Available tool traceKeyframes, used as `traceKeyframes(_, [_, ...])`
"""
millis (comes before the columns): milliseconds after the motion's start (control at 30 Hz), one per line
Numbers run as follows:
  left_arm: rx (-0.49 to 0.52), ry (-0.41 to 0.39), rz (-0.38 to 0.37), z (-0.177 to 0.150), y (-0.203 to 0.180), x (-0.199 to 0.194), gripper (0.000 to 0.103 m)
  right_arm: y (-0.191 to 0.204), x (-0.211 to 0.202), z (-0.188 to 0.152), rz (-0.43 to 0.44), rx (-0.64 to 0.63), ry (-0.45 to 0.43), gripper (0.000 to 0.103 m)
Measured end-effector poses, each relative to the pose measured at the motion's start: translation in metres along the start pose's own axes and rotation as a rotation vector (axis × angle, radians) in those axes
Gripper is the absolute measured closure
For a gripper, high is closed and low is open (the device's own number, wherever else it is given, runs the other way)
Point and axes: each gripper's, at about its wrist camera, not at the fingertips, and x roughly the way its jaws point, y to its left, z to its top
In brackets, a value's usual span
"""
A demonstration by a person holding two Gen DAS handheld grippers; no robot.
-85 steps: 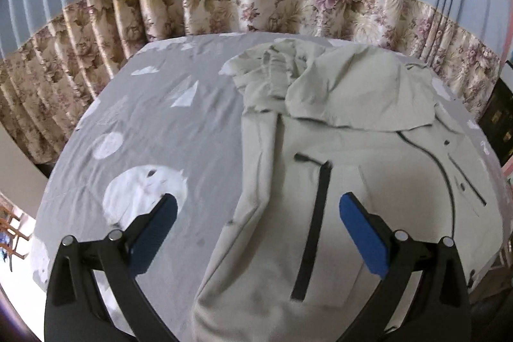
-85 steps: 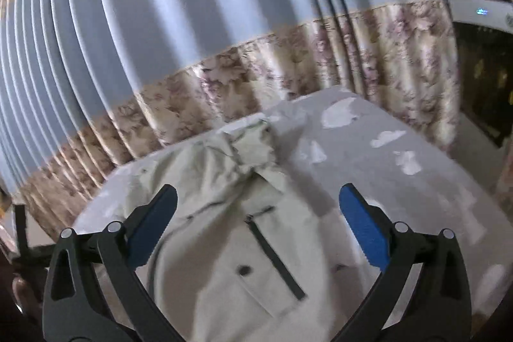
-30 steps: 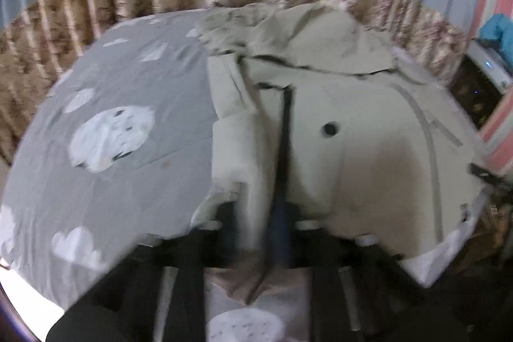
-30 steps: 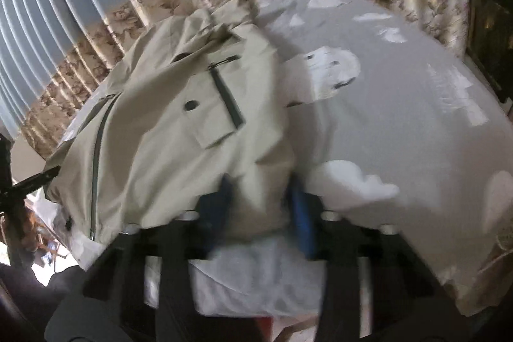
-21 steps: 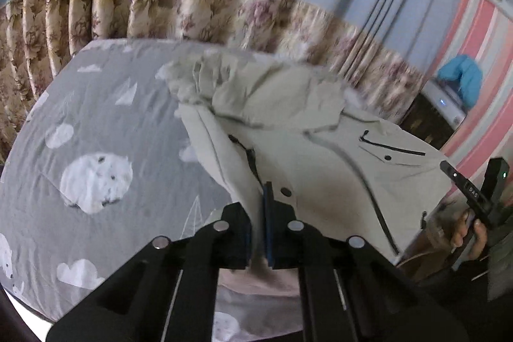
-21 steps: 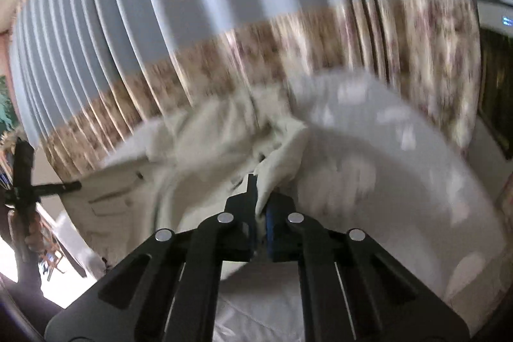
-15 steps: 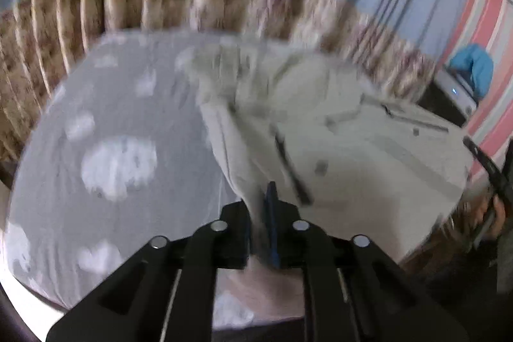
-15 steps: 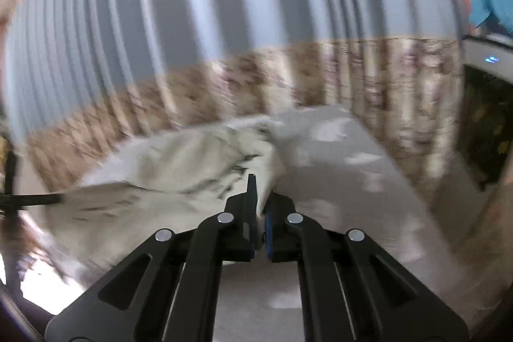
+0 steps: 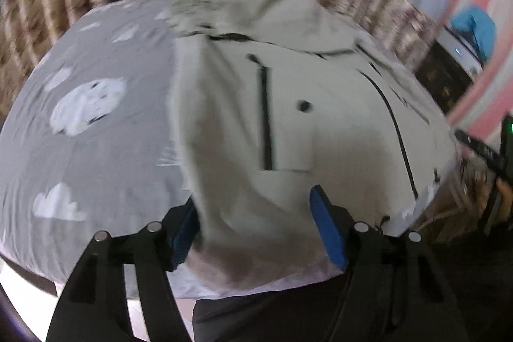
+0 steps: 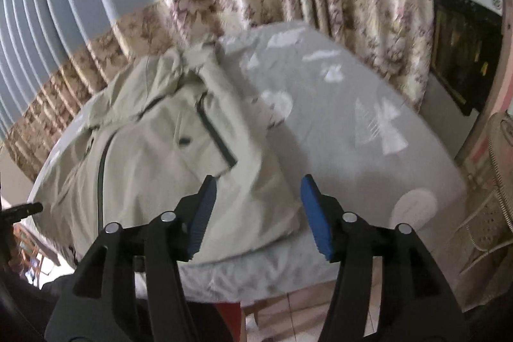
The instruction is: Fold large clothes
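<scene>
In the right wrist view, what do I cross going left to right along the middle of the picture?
Beige jacket → its dark pocket zipper → bare grey patterned sheet → dark cabinet at the right edge.

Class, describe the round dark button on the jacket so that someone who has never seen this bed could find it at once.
Start at the grey bed sheet with white cloud prints, where a pale khaki jacket lies spread. On its chest is a patch pocket edged by a straight dark zip. The button is the single round dark dot beside that zip; every other dark mark there is a line.
</scene>
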Motion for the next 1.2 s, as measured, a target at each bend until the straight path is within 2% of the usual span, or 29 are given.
traceKeyframes(33, [0.034,0.016,0.009,-0.002,-0.007,0.006,0.035,0.001,0.006,-0.003,0.006,-0.004,0.020,0.042])
traceKeyframes(100, [0.074,0.054,0.061,-0.002,-0.014,0.023,0.046,0.002,0.018,-0.007,-0.017,-0.013,0.048,0.045])
traceKeyframes(133, [0.075,0.068,0.073,-0.002,-0.015,0.028,0.065,0.001,0.022,-0.007,-0.029,-0.018,0.049,0.059])
traceKeyframes(167, [0.074,0.068,0.083,0.000,-0.015,0.030,0.079,0.001,0.024,-0.007,-0.027,-0.023,0.047,0.070])
traceKeyframes(200, [0.062,0.067,0.057,0.003,-0.012,0.028,0.083,0.001,0.025,-0.006,0.003,-0.020,0.058,0.091])
traceKeyframes(267, [0.037,0.058,0.017,0.007,-0.004,0.022,0.095,0.001,0.027,-0.005,0.016,-0.033,0.065,0.095])
traceKeyframes(400, [-0.001,0.005,-0.046,0.018,0.010,-0.002,0.097,0.003,0.018,0.005,0.055,-0.026,0.026,0.099])
traceKeyframes(633, [-0.047,-0.171,-0.100,0.072,0.019,-0.049,0.100,0.022,-0.015,0.053,0.123,-0.021,-0.153,0.099])
traceKeyframes(733, [-0.042,-0.189,-0.069,0.100,0.023,-0.042,0.100,0.031,-0.015,0.080,0.135,-0.036,-0.198,0.099])
traceKeyframes(867, [-0.062,-0.201,-0.071,0.134,0.033,-0.032,0.100,0.043,-0.008,0.120,0.126,-0.061,-0.252,0.099])
traceKeyframes(933, [-0.067,-0.214,-0.035,0.153,0.040,-0.025,0.100,0.049,0.003,0.145,0.110,-0.079,-0.272,0.099])
traceKeyframes(1067, [-0.089,-0.205,-0.030,0.184,0.056,-0.012,0.100,0.055,0.031,0.191,0.094,-0.084,-0.264,0.099])
traceKeyframes(1200, [-0.094,-0.192,-0.014,0.228,0.073,0.007,0.100,0.063,0.063,0.238,0.081,-0.102,-0.246,0.099])
